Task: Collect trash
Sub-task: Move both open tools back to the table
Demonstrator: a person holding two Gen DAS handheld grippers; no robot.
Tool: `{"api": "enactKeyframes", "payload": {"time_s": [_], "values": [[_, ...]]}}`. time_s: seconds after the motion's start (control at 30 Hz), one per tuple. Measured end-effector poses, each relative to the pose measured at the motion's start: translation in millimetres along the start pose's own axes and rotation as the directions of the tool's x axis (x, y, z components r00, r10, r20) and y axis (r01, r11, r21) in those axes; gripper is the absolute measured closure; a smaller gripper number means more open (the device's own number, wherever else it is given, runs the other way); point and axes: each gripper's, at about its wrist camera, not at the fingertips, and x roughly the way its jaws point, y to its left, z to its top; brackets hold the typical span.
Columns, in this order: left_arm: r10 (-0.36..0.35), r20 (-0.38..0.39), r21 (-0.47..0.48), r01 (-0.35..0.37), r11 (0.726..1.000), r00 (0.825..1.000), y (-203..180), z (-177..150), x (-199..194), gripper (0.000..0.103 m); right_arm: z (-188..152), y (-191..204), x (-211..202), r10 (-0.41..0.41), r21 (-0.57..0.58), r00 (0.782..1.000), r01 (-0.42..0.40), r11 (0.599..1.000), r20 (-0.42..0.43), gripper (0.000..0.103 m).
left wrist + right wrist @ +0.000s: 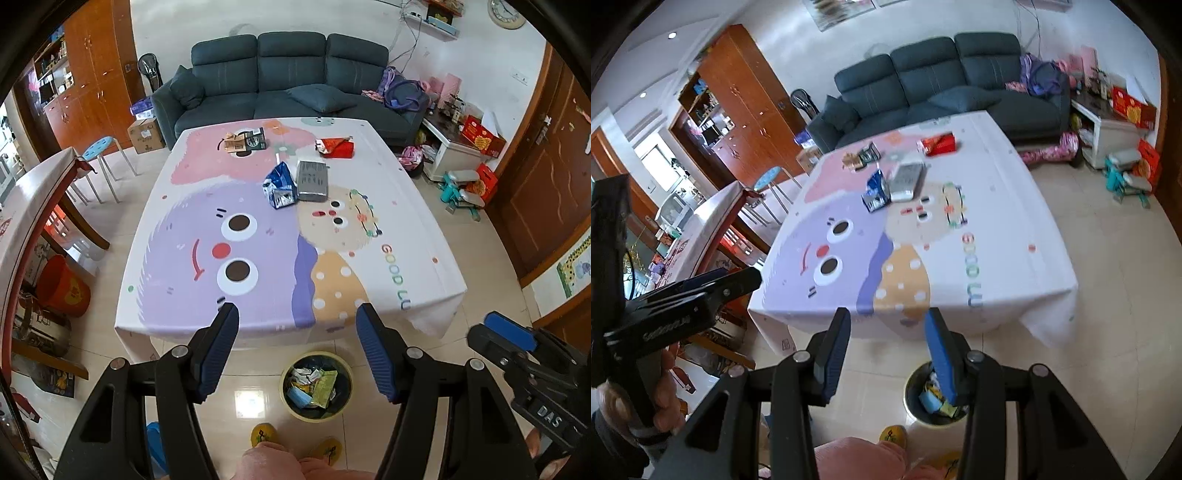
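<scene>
While both grippers are held low in the frame above the floor, nothing is gripped: the left gripper [297, 328] is seen with fingers [219, 349] spread wide, and the right gripper [888, 334] is likewise released and empty. A trash bin [317, 386], partly filled with wrappers, is seen on the tiles at lower centre, just before the bench [258, 258]. Trash is left on the far half of the bench: a blue bag [279, 185] touching a grey packet [313, 180], a red packet [335, 147] upper right, brown and dark cartons [245, 141] upper left.
</scene>
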Motion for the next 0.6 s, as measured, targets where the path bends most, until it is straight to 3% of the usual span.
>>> {"api": "enactKeyframes", "payload": {"time_s": [0.33, 0.6], "values": [[-0.045, -0.035, -0.054, 0.043, 0.998, 0.998, 12, 69, 51, 0.039, 43, -14, 21, -0.027, 0.039, 0.999, 0.025, 0.999, 0.031, 0.061], [-0.119, -0.119, -0.098, 0.107, 0.989, 0.986, 24, 151, 151, 0.039, 93, -28, 77, -0.084, 0.137, 0.996, 0.083, 0.987, 0.006, 0.061]]}}
